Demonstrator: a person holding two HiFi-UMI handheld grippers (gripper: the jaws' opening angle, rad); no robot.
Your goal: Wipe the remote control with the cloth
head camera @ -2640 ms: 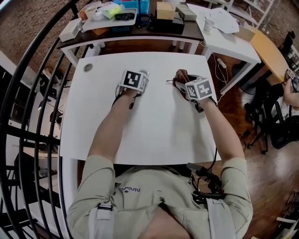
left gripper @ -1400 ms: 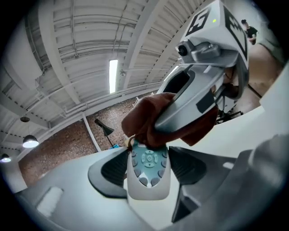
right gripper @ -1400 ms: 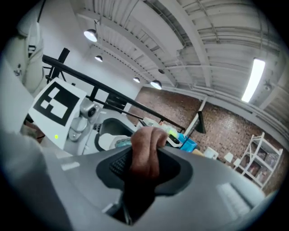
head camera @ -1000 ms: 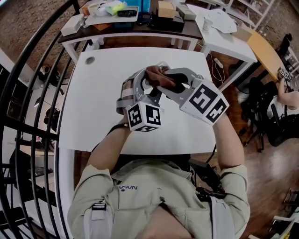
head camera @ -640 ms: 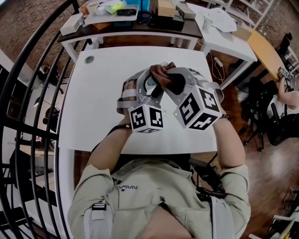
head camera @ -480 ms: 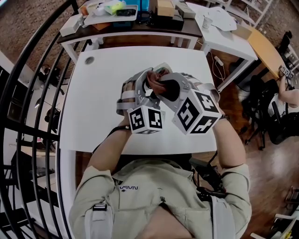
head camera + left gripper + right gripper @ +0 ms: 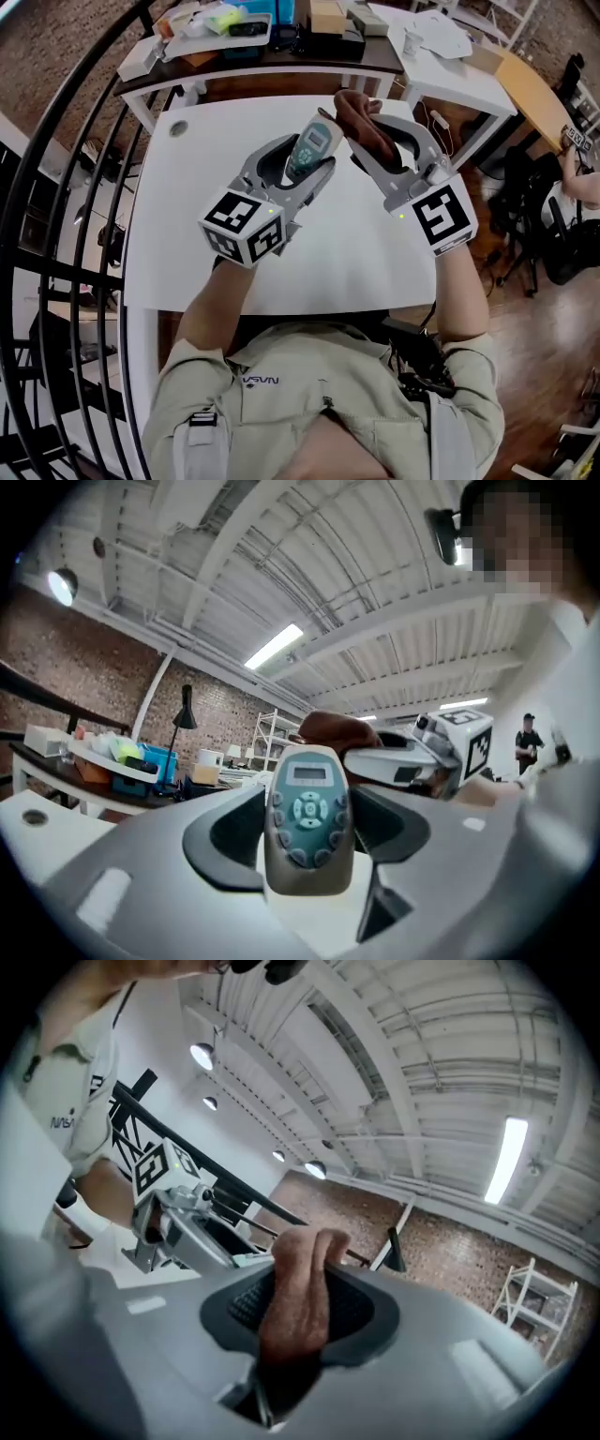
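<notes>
My left gripper [image 7: 298, 167] [image 7: 305, 827] is shut on a grey and teal remote control [image 7: 310, 147] [image 7: 306, 817], held above the white table [image 7: 216, 169] with its buttons and small screen facing the left gripper view. My right gripper [image 7: 375, 136] [image 7: 295, 1312] is shut on a folded brown cloth [image 7: 364, 124] [image 7: 298, 1283], which pokes out past the jaws. In the head view the cloth sits just right of the remote's far end, close to it; whether they touch I cannot tell. Both grippers are lifted well off the table.
A dark side table [image 7: 281, 56] behind the white one carries a white tray [image 7: 220, 28], a blue bin and boxes. A second white table [image 7: 450, 66] stands at the back right. A black curved railing [image 7: 66, 141] runs along the left. A small round grommet [image 7: 177, 129] sits on the table's far left.
Both grippers rose and spread apart. The left gripper rolled, turning the remote's button face up. The cloth moved from over the remote to its right side.
</notes>
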